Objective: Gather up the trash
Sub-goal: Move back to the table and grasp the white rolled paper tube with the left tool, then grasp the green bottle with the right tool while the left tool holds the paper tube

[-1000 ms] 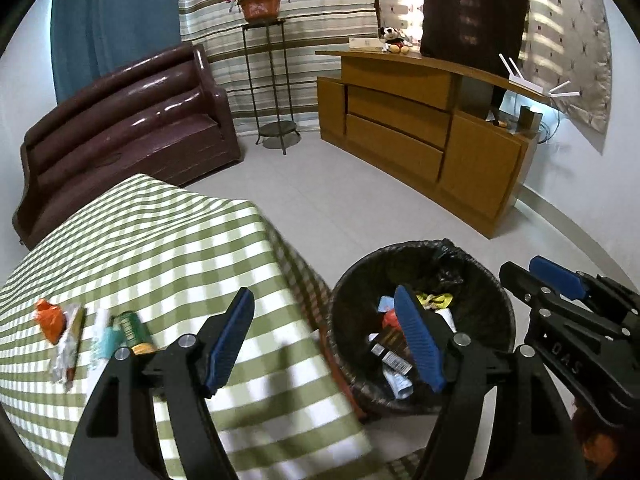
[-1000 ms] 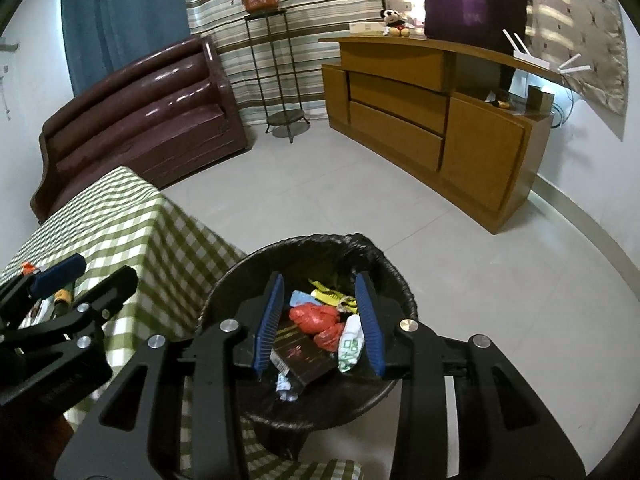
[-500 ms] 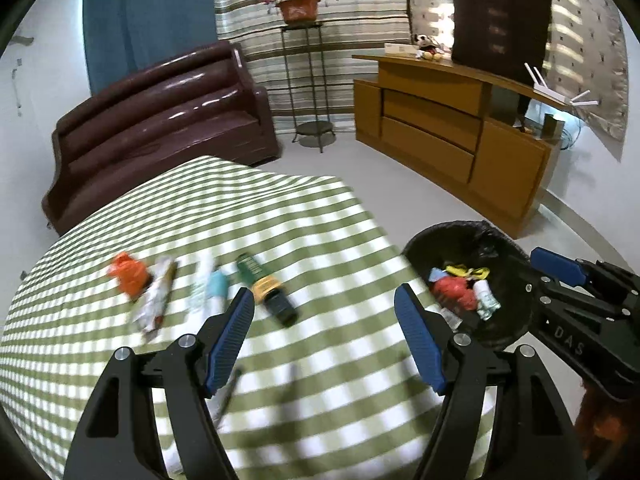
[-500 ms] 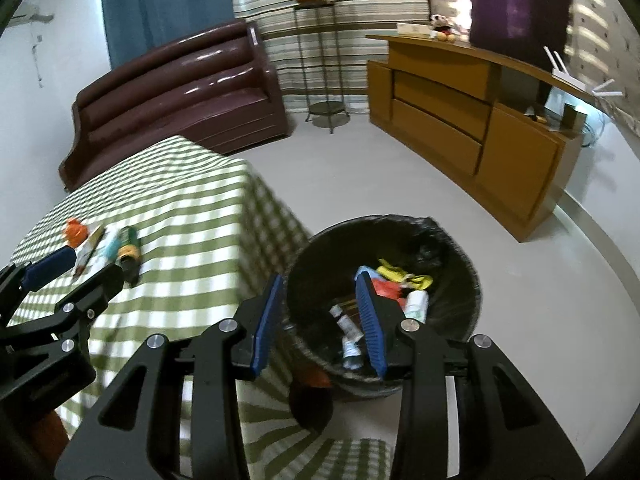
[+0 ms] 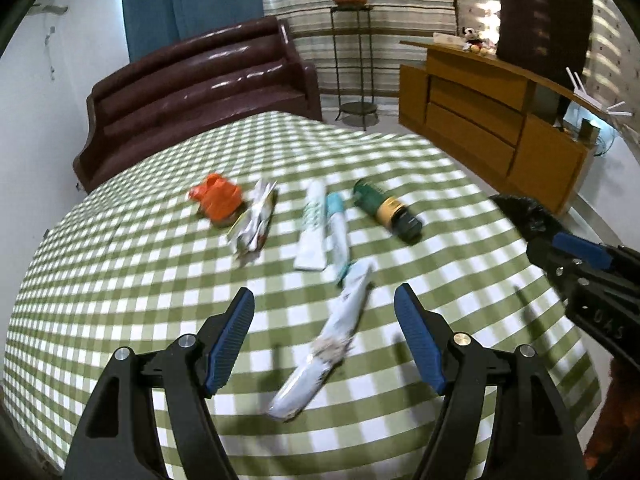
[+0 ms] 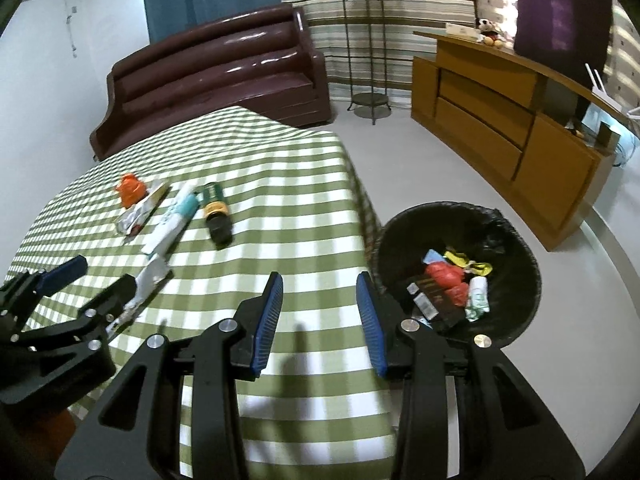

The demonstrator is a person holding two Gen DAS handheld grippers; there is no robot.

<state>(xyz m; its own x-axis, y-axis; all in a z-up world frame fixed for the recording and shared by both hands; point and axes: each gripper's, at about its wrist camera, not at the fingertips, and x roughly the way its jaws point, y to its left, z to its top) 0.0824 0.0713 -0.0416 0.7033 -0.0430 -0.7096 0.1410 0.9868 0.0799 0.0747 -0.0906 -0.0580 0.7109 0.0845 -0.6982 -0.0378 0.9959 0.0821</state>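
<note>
Trash lies on the green checked table point(image 5: 120, 280): an orange crumpled wrapper point(image 5: 216, 200), a silvery wrapper point(image 5: 256, 220), a white and teal tube point(image 5: 324, 228), a dark green bottle point(image 5: 388, 210) and a long pale wrapper point(image 5: 332, 336). My left gripper point(image 5: 324, 336) is open and empty, with the pale wrapper lying between its fingers. My right gripper point(image 6: 320, 316) is open and empty over the table's right edge. The black bin point(image 6: 516, 240) beside it holds several pieces of trash. The pale wrapper point(image 6: 150, 280) also shows in the right wrist view.
A dark brown sofa point(image 5: 200, 80) stands behind the table. A wooden sideboard point(image 5: 500, 120) runs along the right wall. A metal plant stand point(image 5: 352, 60) stands by the striped curtain. Grey floor point(image 6: 420, 160) lies between table, bin and sideboard.
Both grippers have swung left from the bin to the table. The left now hovers over the pale wrapper. The right has opened wider and left the bin's mouth.
</note>
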